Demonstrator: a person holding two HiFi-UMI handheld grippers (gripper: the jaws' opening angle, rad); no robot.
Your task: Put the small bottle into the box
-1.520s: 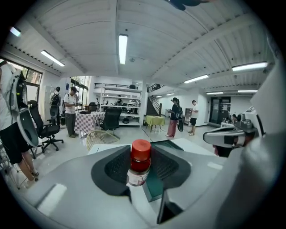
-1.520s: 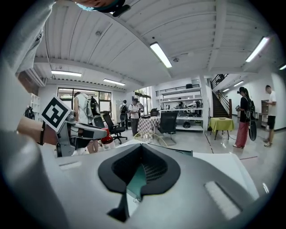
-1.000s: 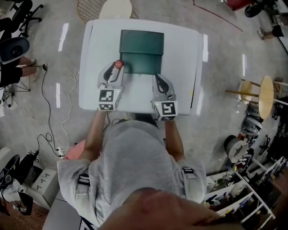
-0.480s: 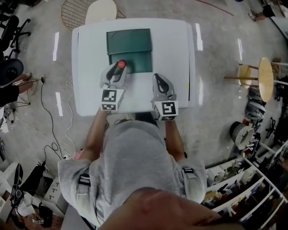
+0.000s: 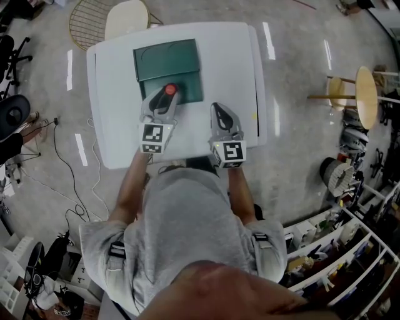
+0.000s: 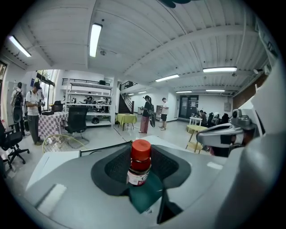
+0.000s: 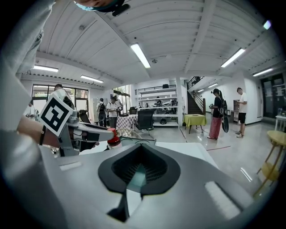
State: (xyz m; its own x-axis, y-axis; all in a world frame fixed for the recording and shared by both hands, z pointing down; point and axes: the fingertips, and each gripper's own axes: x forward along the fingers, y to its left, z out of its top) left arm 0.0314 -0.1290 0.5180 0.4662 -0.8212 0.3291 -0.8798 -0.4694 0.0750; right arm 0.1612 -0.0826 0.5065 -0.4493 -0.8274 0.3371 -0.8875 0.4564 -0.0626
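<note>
The small bottle (image 5: 170,89), brown with a red cap and a white label, stands upright between the jaws of my left gripper (image 5: 165,97), which is shut on it. It hangs over the near part of the dark green box (image 5: 164,59) on the white table (image 5: 231,69). In the left gripper view the bottle (image 6: 139,163) sits between the dark pads with the green box (image 6: 147,197) under it. My right gripper (image 5: 215,108) rests to the right of the box, over bare table, its fingers together and nothing in them. The right gripper view shows its jaws (image 7: 138,172) and, to the left, the bottle (image 7: 113,139).
A wire-backed chair (image 5: 119,17) stands beyond the table's far edge. A wooden stool (image 5: 365,94) is on the floor at the right, cables (image 5: 62,156) at the left, and shelves (image 5: 331,250) at the lower right. People stand far off in the hall.
My left gripper has carried the bottle from beside the box's left edge to over its near part. The right gripper has kept its place by the box.
</note>
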